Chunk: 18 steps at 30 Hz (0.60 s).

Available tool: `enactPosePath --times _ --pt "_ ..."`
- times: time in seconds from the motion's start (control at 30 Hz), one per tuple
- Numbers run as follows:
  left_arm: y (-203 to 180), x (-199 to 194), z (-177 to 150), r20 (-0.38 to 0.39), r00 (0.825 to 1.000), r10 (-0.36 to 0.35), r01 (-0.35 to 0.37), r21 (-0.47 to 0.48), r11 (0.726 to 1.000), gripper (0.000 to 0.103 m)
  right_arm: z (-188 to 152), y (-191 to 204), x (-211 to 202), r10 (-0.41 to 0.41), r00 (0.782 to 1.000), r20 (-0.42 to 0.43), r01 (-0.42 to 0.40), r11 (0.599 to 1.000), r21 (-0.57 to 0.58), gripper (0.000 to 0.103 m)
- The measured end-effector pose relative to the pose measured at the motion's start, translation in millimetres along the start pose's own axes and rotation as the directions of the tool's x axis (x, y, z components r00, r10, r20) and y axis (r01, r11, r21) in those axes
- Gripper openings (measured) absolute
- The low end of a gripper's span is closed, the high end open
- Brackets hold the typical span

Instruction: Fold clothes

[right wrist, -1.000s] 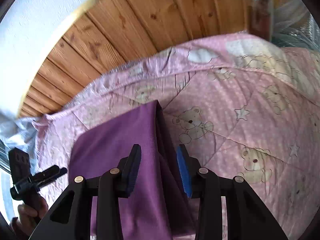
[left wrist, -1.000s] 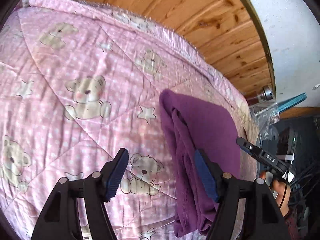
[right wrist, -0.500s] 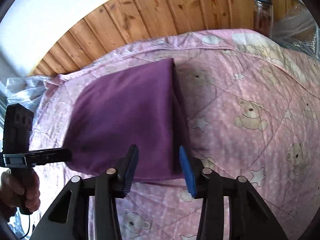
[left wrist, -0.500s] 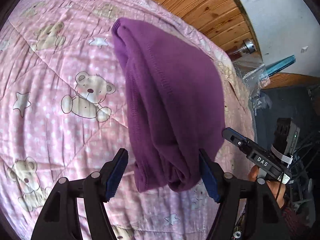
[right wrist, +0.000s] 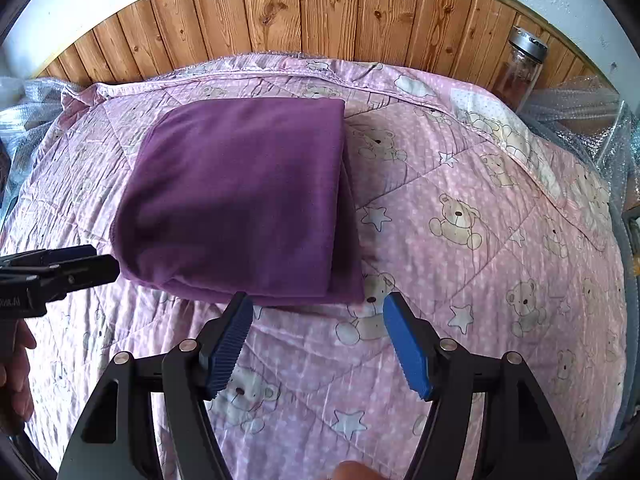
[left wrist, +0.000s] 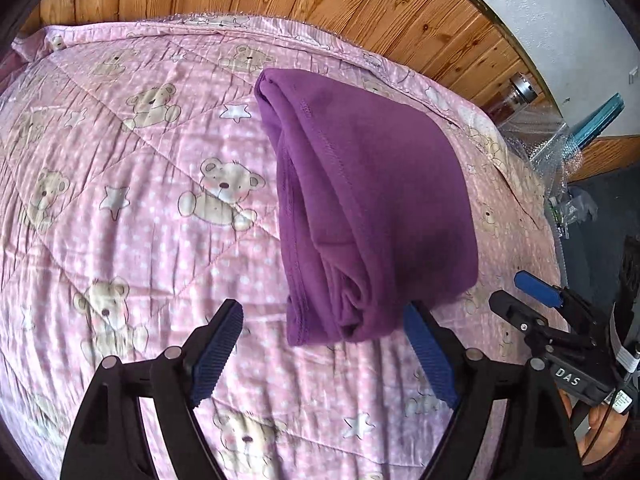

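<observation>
Since both claws stand clear of the cloth, the fold looks finished or nearly so. Purple garment lies in a compact rectangle on the pink teddy-bear quilt, toward the wooden headboard, top face smooth. Stacked layers and stitched hems show along the side edge in the left wrist view.

Left gripper: jaws wide apart, nothing between them, just short of the garment's near end. Right gripper: jaws apart, empty, just beside the near edge. Judgement: both are held low and close so either can tidy a stray edge, or else draw off.

Hard to make out: what kind of garment it is; sleeves and neckline are tucked inside the fold. The underside and far edge are hidden. A glass jar with a metal lid stands by the headboard; its contents possibly dark, unclear. Crinkled clear plastic at the bed's corner is cut off by the frame.
</observation>
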<state>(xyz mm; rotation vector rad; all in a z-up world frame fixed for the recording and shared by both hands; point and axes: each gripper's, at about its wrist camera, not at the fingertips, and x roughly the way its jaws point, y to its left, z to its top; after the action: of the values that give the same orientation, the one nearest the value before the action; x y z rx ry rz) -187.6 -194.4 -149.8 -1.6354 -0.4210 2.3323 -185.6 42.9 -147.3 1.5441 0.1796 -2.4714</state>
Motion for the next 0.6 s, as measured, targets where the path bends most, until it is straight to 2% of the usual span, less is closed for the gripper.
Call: enactPosePath --times 0.17,0.23,0.3,0.4,0.6 --pt "-31.9 -36.0 -37.3 0.023 0.997 0.08 -0.08 -0.01 0.997 0.087 -13.1 -0.4 -27.8 0.059 0.998 0.005 -0.059 0.997 0.05 0.069" --pt "-50.0 -53.9 -50.8 0.064 0.992 0.104 -0.106 0.021 0.994 0.101 -20.1 -0.1 -43.0 0.068 0.998 0.019 -0.069 0.995 0.068 0.069" --pt "-69.5 -71.8 -62.6 0.121 0.986 0.113 -0.121 0.065 0.991 0.102 -27.8 3.9 -58.0 0.063 0.998 0.028 -0.065 0.996 0.067 0.068" --pt "-94.5 -97.1 -78.7 0.163 0.981 0.104 -0.122 0.102 0.987 0.102 -40.8 10.7 -78.0 0.071 0.997 0.031 -0.073 0.995 0.067 0.065" --pt "-121.4 -134.2 -114.7 0.205 0.974 0.096 -0.121 0.111 0.986 0.102 -65.9 23.0 -114.9 0.068 0.996 0.054 -0.073 0.994 0.083 0.064"
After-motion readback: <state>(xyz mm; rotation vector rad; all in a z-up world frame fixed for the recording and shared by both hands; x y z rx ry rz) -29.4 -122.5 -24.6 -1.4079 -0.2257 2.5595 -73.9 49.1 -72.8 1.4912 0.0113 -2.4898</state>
